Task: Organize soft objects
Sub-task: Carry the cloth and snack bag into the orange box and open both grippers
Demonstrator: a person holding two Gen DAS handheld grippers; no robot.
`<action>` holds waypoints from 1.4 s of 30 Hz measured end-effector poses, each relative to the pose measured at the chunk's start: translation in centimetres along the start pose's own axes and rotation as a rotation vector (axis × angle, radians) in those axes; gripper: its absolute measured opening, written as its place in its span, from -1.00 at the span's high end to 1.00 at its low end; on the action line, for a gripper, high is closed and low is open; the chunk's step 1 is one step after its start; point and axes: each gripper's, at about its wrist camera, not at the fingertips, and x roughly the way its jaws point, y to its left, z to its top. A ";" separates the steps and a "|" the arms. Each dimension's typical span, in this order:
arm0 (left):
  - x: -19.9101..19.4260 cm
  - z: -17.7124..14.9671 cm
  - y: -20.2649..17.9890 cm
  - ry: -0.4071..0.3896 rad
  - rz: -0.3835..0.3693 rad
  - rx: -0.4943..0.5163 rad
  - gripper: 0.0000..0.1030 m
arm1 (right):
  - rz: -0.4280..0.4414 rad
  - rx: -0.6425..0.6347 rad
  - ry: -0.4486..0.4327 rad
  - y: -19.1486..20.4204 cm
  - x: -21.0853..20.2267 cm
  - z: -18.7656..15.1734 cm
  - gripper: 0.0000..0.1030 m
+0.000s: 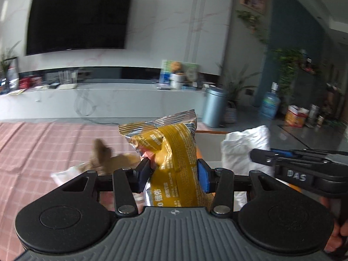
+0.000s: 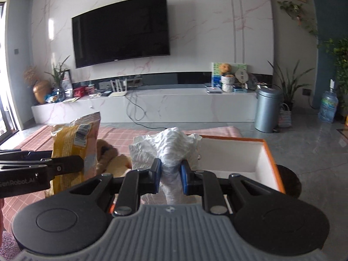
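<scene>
My left gripper (image 1: pixel 174 171) is shut on a yellow and silver snack bag (image 1: pixel 174 152), held up above the pink checked table cloth (image 1: pixel 43 148). The bag also shows at the left of the right wrist view (image 2: pixel 71 145). My right gripper (image 2: pixel 170 177) is shut on a crumpled white soft pack (image 2: pixel 171 150), held at the left edge of an open white box with an orange rim (image 2: pixel 269 158). The white pack also shows at the right of the left wrist view (image 1: pixel 245 150). A brown plush toy (image 1: pixel 104 154) lies on the cloth between the grippers, also in the right wrist view (image 2: pixel 108 158).
A long white TV bench (image 2: pixel 174 104) with clutter stands beyond the table under a wall TV (image 2: pixel 121 30). A grey bin (image 2: pixel 267 111), a water jug (image 2: pixel 328 106) and potted plants (image 2: pixel 287 89) stand on the floor at the right.
</scene>
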 end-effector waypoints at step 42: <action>12.6 -0.6 -9.1 0.372 -0.171 0.209 -0.15 | -0.127 -0.125 0.420 -8.0 7.2 -2.6 0.00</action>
